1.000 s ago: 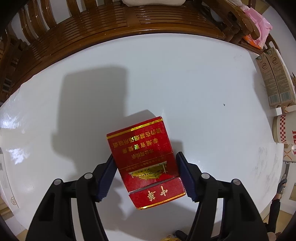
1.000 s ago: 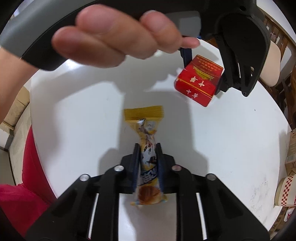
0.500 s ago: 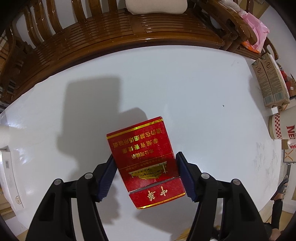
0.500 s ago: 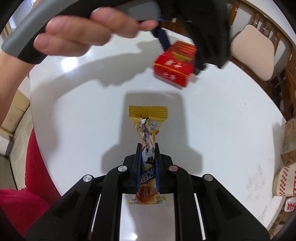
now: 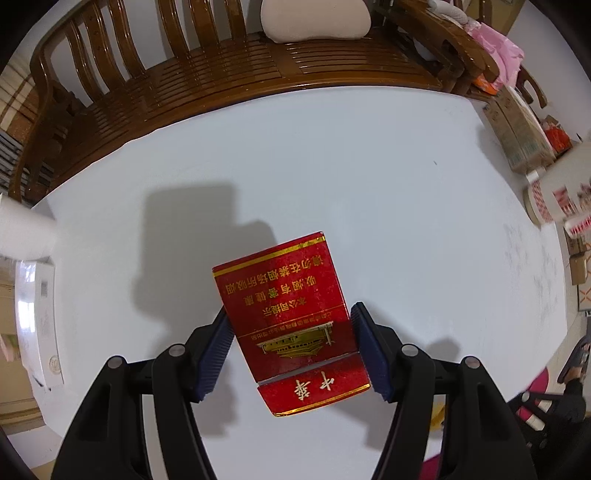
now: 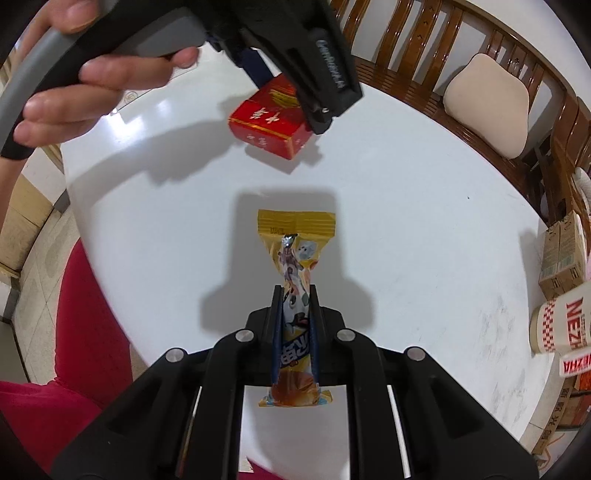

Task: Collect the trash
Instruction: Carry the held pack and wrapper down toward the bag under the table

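Note:
My left gripper [image 5: 290, 325] is shut on a red cigarette pack with gold lettering [image 5: 284, 306] and holds it above the white round table [image 5: 369, 184]. The pack [image 6: 269, 123] also shows in the right wrist view, at the top, held by the left gripper [image 6: 284, 88] in a hand. My right gripper [image 6: 293, 291] is shut on a yellow snack wrapper [image 6: 295, 251], which sticks out forward above the table [image 6: 406, 240].
A wooden bench [image 5: 221, 74] with a beige cushion [image 5: 314, 18] curves behind the table. Cardboard cartons [image 6: 561, 254] and a checkered paper cup [image 6: 557, 325] stand at the right. A white box [image 5: 37, 314] lies at the left edge. Red clothing [image 6: 85, 332] is below the table's left rim.
The left gripper with the red pack has lifted and swung left across the table. The right gripper has kept its hold on the wrapper and risen a little.

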`<action>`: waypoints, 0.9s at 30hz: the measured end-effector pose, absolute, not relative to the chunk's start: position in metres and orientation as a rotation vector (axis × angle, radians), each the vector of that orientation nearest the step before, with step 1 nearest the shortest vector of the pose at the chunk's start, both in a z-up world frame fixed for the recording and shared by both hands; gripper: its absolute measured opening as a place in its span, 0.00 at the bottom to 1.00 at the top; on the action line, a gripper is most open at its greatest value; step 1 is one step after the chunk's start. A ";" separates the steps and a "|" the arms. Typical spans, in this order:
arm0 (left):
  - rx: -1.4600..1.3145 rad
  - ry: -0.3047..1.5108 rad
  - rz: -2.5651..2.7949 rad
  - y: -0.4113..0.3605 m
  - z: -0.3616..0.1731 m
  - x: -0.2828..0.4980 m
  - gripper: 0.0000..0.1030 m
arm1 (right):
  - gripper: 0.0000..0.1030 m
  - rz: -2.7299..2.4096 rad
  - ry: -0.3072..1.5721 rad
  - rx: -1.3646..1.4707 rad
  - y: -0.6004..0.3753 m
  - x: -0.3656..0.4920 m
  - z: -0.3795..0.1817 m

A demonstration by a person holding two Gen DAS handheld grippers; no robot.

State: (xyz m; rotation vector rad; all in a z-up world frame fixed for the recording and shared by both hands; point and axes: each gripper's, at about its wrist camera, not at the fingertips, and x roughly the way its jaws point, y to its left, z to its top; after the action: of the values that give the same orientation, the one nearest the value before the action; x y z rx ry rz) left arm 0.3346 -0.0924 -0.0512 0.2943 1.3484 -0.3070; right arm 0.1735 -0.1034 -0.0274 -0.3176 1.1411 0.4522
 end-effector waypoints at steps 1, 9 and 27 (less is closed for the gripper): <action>0.297 1.342 -0.309 -0.089 -0.049 0.327 0.60 | 0.12 0.451 1.140 -0.319 -0.100 0.170 -0.031; 0.306 1.304 -0.337 -0.058 -0.043 0.262 0.60 | 0.12 0.450 1.131 -0.331 -0.093 0.141 -0.041; 0.300 1.246 -0.403 -0.010 -0.066 0.139 0.60 | 0.12 0.462 1.123 -0.354 -0.071 0.064 -0.058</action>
State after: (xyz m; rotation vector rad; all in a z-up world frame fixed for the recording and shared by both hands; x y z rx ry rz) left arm 0.1394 -0.0095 -0.0657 0.3000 1.2464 -0.4027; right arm 0.0642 -0.0714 -0.0583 -0.3539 1.1233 0.4624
